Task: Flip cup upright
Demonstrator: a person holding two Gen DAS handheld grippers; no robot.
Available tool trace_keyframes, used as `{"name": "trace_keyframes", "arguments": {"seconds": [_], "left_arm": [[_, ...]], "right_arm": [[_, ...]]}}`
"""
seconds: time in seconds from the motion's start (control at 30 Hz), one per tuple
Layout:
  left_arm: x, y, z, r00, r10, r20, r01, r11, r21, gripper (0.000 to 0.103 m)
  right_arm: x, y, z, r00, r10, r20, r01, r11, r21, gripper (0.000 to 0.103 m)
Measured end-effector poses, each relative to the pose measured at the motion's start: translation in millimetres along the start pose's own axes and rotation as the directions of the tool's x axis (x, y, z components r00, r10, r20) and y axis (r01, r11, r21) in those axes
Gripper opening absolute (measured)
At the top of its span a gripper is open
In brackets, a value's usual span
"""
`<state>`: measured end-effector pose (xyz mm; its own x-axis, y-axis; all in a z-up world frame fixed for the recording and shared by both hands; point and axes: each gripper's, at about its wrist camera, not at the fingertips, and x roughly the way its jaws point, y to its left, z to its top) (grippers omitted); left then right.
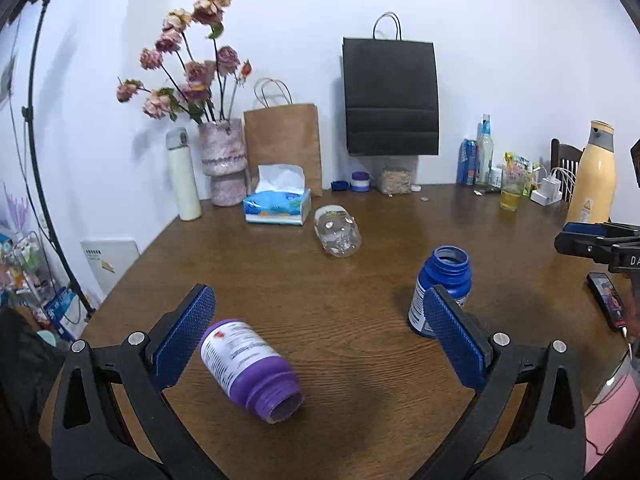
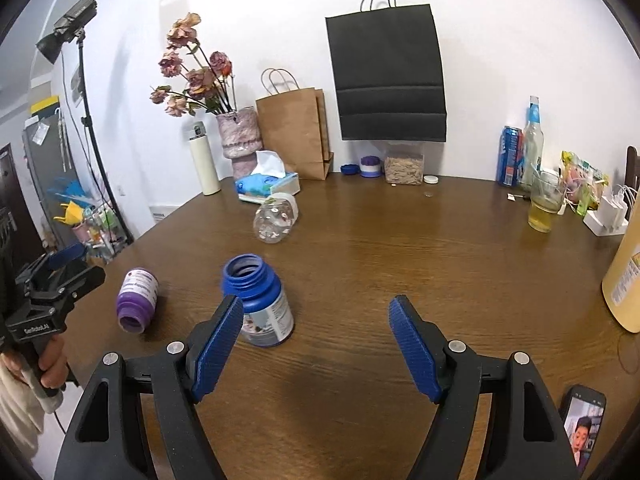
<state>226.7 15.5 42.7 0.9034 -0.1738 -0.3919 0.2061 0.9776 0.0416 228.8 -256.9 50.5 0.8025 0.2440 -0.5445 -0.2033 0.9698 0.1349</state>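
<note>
3 bottles (image 2: 260,300) (image 2: 136,300) (image 2: 276,216), 2 paper bags (image 2: 296,132) (image 2: 388,76), 2 flasks (image 1: 184,176) (image 1: 594,176).

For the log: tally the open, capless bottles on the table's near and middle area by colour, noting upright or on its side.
Purple plastic bottle, on its side: 1
Blue plastic bottle, upright: 1
Clear plastic bottle, on its side: 1
Total: 3
</note>
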Motion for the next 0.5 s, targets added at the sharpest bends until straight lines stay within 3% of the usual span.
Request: {"name": "trace_keyframes", "arguments": {"seconds": [0.37,0.5], "left_arm": [[-34,15,-16,0.999,0.044,0.023,-0.044,0.999,-0.03,0.103],[-78,14,-24,0.995,0.069,0.066,-0.064,0.994,-0.083,0.103]], "right_arm": [[-23,30,-11,0.999,0.005,0.034,-0.004,1.0,-0.016,0.08],[-54,42,-27,0.996,0.009,0.092,-0.008,1.0,-0.012,0.08]]}}
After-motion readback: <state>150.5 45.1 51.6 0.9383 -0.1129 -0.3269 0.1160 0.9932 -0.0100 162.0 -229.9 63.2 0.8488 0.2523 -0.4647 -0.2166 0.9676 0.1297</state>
